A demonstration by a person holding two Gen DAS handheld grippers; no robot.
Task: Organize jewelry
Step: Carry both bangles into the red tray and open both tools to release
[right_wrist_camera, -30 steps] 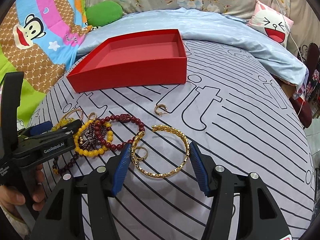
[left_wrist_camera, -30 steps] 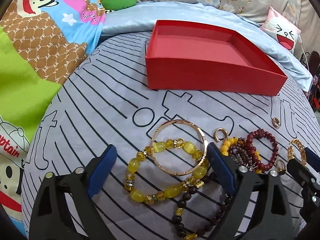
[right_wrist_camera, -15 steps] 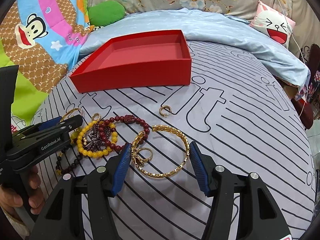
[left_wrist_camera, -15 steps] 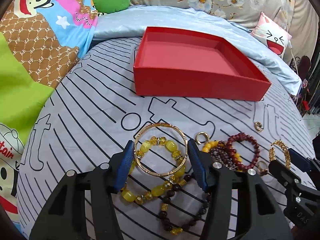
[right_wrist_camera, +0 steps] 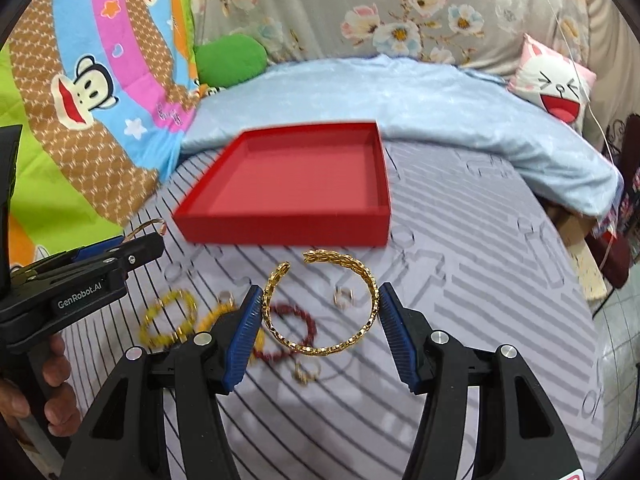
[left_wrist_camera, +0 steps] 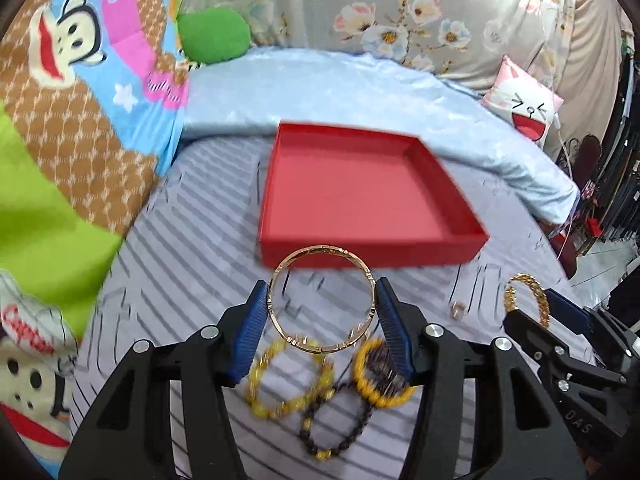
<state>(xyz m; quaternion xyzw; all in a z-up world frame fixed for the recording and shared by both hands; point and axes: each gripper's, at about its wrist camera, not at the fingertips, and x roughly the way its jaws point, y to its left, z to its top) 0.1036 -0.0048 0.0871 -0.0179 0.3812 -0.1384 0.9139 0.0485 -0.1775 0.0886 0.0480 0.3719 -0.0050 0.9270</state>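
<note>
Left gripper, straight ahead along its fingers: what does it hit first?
Probably the near wall of the red box. The left gripper, shut on the rose-gold bangle, points right at it. Depth is unclear, and it may be high enough to pass over the rim.

Both views are brightly and evenly lit by soft, diffuse light whose source is not in view, with no harsh glare; only faint shadows fall on the striped bedsheet [right_wrist_camera: 460, 280] beneath the right tool [right_wrist_camera: 320, 312] and the gold chain bangle [right_wrist_camera: 320, 304] it grips. Motion blur smears the sheet's stripes, the red box [left_wrist_camera: 360, 196] and the loose beaded bracelets [left_wrist_camera: 288, 380], while the left tool [left_wrist_camera: 322, 308] and its thin gold bangle [left_wrist_camera: 322, 300] stay sharp. Fisheye distortion bows the bed outward, and dark vignetting fills every corner.
</note>
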